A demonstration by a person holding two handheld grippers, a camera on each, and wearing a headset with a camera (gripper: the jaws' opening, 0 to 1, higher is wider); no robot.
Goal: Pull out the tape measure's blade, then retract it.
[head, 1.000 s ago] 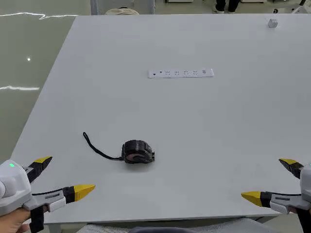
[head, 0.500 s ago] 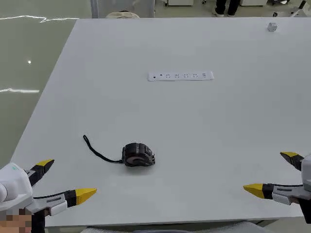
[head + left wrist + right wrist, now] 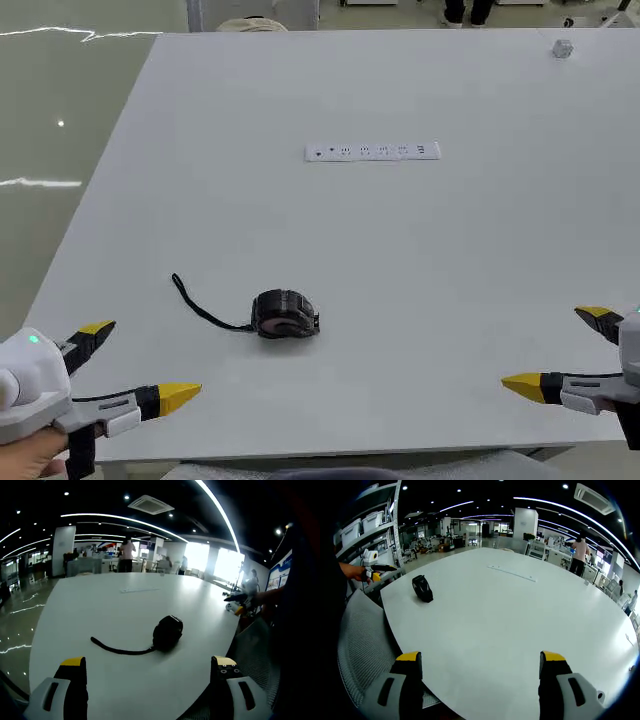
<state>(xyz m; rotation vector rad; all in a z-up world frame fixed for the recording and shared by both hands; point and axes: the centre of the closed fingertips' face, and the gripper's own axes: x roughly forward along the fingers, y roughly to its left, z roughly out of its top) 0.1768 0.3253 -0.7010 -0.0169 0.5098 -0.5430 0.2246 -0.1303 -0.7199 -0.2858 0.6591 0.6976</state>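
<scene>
**Tape measure sitting on the table, both grippers wide open**

Head view: the black tape measure (image 3: 284, 315) lies on the white table (image 3: 400, 250), towards the near edge and left of centre. Its black wrist strap (image 3: 205, 308) trails off to the left. The left gripper (image 3: 142, 362) is at the near left corner with its yellow-tipped jaws spread, holding nothing. The right gripper (image 3: 556, 348) is at the near right, jaws also apart and well clear of the tape measure. A white power strip (image 3: 372, 151) lies further back, mid-table.

Left gripper view: the tape measure sits ahead between the spread jaws, a bit right of middle, not touched. The strap curves off to its left.

Right gripper view: the jaws are wide apart over bare table. The tape measure is far off to the upper left, with the left gripper just beyond it.
</scene>
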